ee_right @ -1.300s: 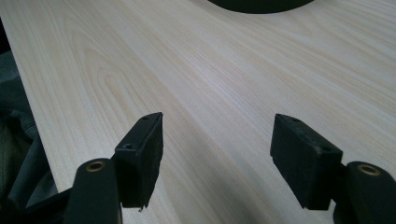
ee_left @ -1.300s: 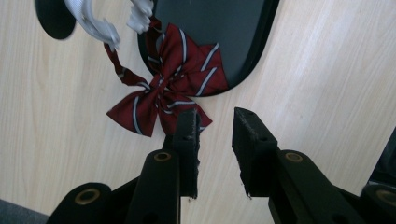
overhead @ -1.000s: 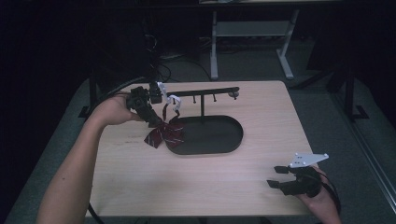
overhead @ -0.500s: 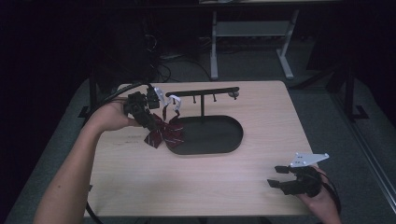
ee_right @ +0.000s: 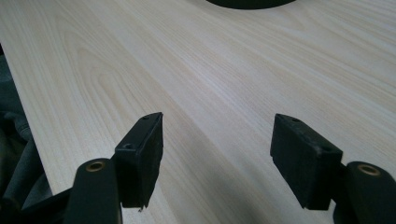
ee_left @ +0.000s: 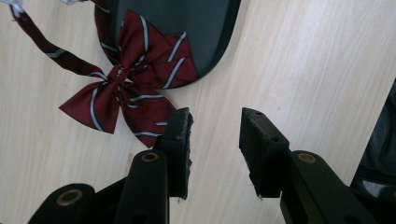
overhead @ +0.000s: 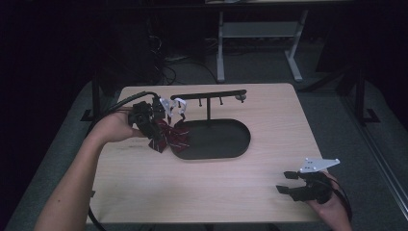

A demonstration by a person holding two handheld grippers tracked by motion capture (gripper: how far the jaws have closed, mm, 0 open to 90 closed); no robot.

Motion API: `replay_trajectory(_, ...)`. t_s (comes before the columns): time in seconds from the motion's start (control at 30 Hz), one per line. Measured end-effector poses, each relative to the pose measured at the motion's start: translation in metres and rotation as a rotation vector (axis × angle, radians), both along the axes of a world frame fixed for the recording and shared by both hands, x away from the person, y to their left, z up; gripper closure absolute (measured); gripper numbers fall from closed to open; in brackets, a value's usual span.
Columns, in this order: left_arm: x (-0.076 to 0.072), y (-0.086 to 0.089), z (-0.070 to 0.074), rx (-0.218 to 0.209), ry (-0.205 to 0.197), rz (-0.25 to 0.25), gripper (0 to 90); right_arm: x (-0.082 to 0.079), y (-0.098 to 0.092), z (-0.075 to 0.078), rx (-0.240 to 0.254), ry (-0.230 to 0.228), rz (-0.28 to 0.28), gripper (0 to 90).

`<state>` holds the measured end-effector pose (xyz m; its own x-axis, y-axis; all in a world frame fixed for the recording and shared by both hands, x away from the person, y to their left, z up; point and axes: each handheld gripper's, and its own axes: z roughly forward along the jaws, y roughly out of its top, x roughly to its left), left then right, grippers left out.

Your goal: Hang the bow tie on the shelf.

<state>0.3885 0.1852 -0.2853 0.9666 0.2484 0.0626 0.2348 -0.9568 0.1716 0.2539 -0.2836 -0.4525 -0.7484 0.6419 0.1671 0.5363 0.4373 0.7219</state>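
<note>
A dark red bow tie [overhead: 169,137] [ee_left: 126,88] with pale stripes lies half on the wooden table and half on the left end of a black oval stand base [overhead: 216,139] [ee_left: 187,28]. Its strap runs up to white clasps [overhead: 173,104] near the left end of the stand's horizontal bar [overhead: 209,95]. My left gripper [overhead: 153,126] [ee_left: 215,121] hovers just left of the bow, open, with bare wood between its jaws. My right gripper [overhead: 284,182] [ee_right: 217,126] rests near the table's front right corner, wide open and holding nothing.
The wooden table [overhead: 207,192] has free room across its front and right side. A black cable [overhead: 122,102] trails from the left gripper off the back left. A white desk frame [overhead: 260,43] stands on the floor behind the table.
My left gripper has drifted slightly left and toward the person, away from the bar. The bow tie and the right gripper have stayed put.
</note>
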Motion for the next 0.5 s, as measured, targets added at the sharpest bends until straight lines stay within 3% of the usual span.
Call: replay_trajectory(0.5,-0.008,0.009,-0.014,-0.007,0.017,0.011,60.0,0.0,-0.001,0.0,-0.001,0.005,-0.006,34.1)
